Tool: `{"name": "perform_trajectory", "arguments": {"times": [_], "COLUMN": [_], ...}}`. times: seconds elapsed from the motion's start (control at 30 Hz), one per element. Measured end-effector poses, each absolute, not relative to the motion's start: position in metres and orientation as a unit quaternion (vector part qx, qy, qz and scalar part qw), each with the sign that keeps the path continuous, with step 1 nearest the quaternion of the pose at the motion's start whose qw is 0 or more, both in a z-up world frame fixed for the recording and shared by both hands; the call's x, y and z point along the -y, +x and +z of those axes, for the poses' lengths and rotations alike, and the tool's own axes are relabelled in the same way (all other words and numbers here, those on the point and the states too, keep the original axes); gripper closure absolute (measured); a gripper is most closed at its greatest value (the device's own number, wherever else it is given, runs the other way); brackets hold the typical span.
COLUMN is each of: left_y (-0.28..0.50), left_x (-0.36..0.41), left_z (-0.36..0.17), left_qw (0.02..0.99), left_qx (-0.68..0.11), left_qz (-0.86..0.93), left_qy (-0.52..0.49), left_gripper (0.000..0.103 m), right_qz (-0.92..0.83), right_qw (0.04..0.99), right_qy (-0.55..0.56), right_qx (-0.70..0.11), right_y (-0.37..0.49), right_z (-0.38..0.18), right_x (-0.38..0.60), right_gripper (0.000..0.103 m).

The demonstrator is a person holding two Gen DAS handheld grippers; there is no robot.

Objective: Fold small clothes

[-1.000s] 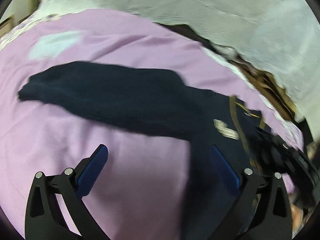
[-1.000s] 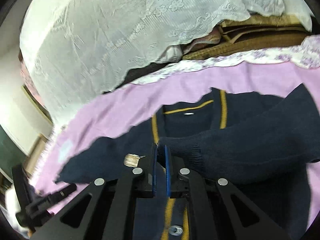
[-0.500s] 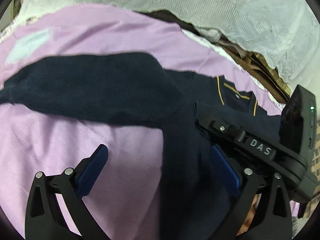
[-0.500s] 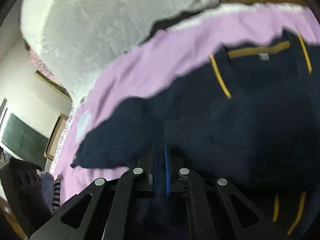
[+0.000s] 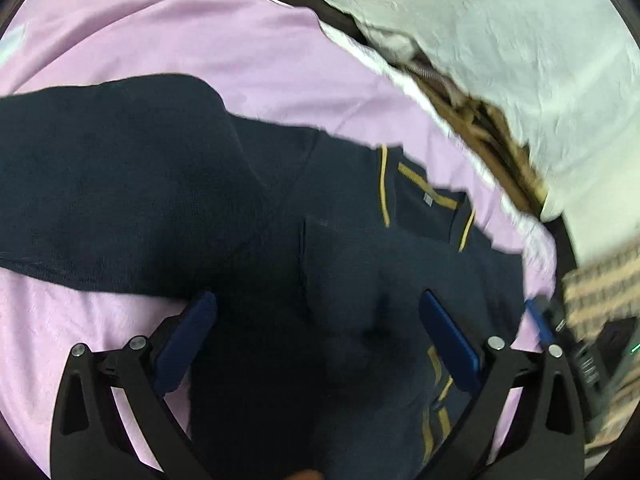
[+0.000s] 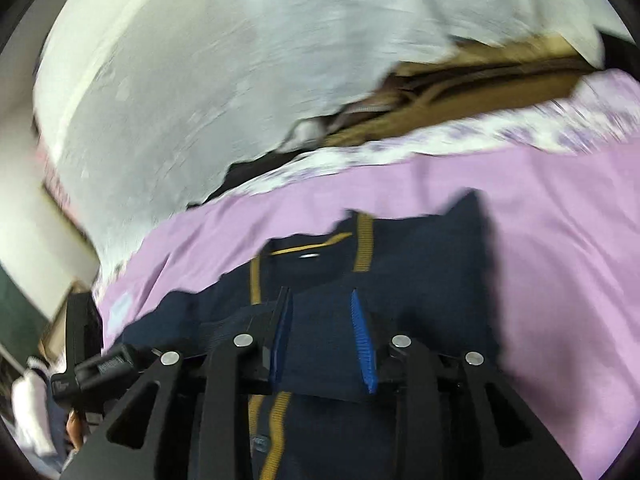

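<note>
Navy cardigan [image 5: 280, 240] looks soft and floppy, so I'd grab the sleeve cuff at far left; left gripper [image 5: 316, 336] and right gripper [image 6: 322, 340] both gape empty.

1. My left gripper [image 5: 316, 340] hangs low with its blue pads [image 5: 186, 346] spread wide, holding nothing.
2. My right gripper [image 6: 322, 344] has its pads [image 6: 362, 344] parted, gripping nothing between them.

A home bedroom: lilac bedsheet [image 5: 168, 32], white lace cover [image 6: 208, 64].
</note>
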State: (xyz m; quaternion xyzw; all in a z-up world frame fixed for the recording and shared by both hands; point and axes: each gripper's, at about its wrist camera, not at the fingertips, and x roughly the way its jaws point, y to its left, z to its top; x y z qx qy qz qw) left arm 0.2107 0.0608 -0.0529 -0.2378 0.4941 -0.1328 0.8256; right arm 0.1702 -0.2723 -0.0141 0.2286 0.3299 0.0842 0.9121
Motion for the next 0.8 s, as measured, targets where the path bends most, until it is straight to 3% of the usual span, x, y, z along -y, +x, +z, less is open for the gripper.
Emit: {"name": "perform_trajectory", "arguments": {"times": [0.23, 0.27, 0.37, 0.5, 0.67, 0.73, 0.8], "left_y": [0.226, 0.227, 0.228, 0.227, 0.229, 0.231, 0.234], "left_x": [-0.038, -0.038, -0.039, -0.038, -0.040, -0.037, -0.035], "left_z": [-0.050, -0.052, -0.059, -0.061, -0.062, -0.063, -0.061], "left_qw": [0.815, 0.814, 0.804, 0.812, 0.818, 0.824, 0.832], "left_qx": [-0.502, -0.503, -0.503, -0.496, -0.492, -0.491, -0.487], "left_qz": [-0.186, -0.185, -0.197, -0.192, -0.173, -0.166, -0.154], "left_qy": [-0.222, -0.224, -0.247, -0.241, -0.242, -0.229, -0.216], "left_gripper": [0.009, 0.012, 0.040, 0.049, 0.050, 0.059, 0.076], "right_qz": [0.086, 0.086, 0.084, 0.072, 0.057, 0.052, 0.057], "right_qw": [0.898, 0.900, 0.905, 0.909, 0.910, 0.910, 0.905], "right_qy": [0.290, 0.285, 0.276, 0.265, 0.247, 0.241, 0.244], "right_qx": [-0.321, -0.319, -0.314, -0.314, -0.328, -0.334, -0.343], "right_y": [0.167, 0.168, 0.166, 0.168, 0.178, 0.185, 0.197], "right_z": [-0.034, -0.033, -0.031, -0.030, -0.034, -0.033, -0.034], "right_x": [0.307, 0.308, 0.312, 0.317, 0.320, 0.321, 0.325], "right_gripper": [0.072, 0.072, 0.072, 0.072, 0.074, 0.082, 0.093]}}
